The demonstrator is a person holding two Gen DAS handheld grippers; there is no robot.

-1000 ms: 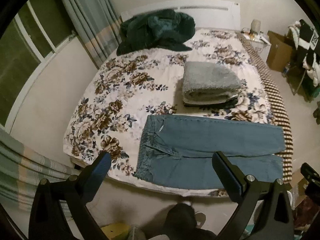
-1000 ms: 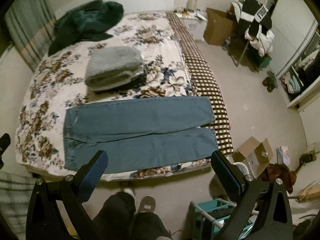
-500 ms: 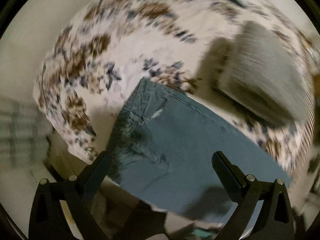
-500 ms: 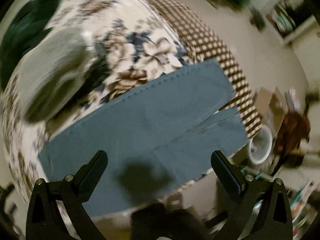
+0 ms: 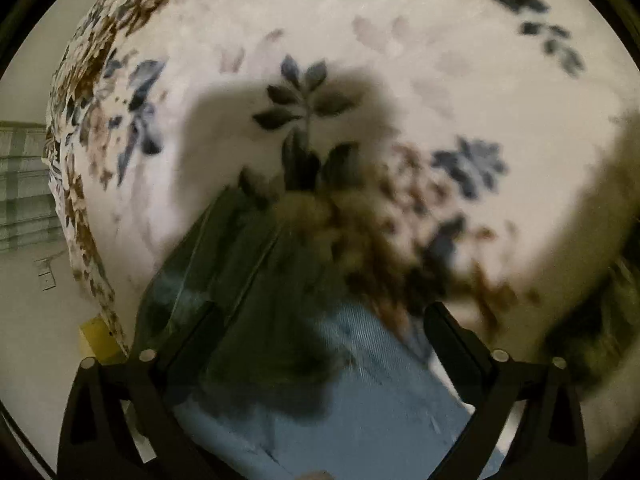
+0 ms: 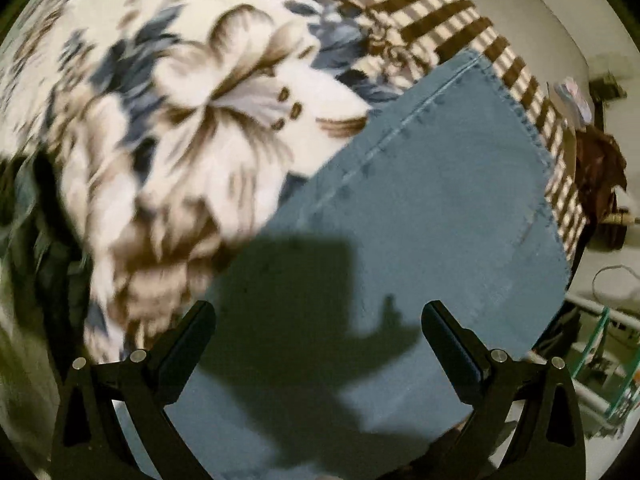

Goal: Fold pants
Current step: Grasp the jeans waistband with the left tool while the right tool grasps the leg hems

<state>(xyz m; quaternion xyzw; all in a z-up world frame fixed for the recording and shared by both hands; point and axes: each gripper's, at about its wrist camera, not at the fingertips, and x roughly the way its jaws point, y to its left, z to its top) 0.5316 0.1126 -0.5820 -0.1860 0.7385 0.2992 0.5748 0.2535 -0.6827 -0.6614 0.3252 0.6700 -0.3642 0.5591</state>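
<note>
Pants [image 6: 420, 208] flat on floral bedspread [image 5: 400, 60], left gripper [image 5: 320, 328] closing, touching nothing, right gripper [image 6: 318, 328] spread wide above denim

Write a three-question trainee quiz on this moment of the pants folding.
1. True or false: the right gripper is clamped on the jeans.
2. Which end of the jeans does the right wrist view show? A waistband, B leg hem, C pocket lining.
3. Fill in: the jeans lie on a ____ bedspread.

Key:
1. False. Its jaws stand apart over the denim, nothing pinched between them.
2. B. A stitched hem runs along the edge near the checked border.
3. Floral.
</note>
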